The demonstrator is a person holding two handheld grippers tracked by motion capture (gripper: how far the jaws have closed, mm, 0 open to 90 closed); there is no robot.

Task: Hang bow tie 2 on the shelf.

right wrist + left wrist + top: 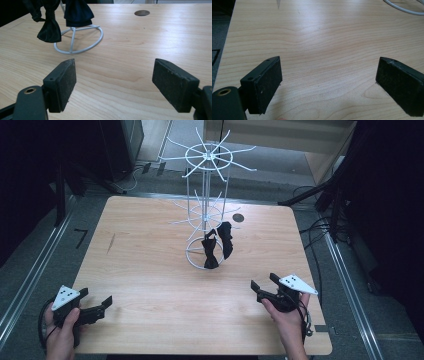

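High view: a white wire rack [206, 210] stands near the far middle of the tabletop [150, 270]; two black bow ties [218, 245] hang on it, low, just above its ring base. The left tool [95, 309] rests by the near left corner, the right tool [260, 289] toward the near right edge, both well apart from the rack.
Left gripper view: left tool [328, 82] released, jaws spread wide over bare wood.
Right gripper view: right tool [113, 85] released, nothing between its jaws; bow ties [50, 28] and rack base [80, 41] lie ahead toward the far left.
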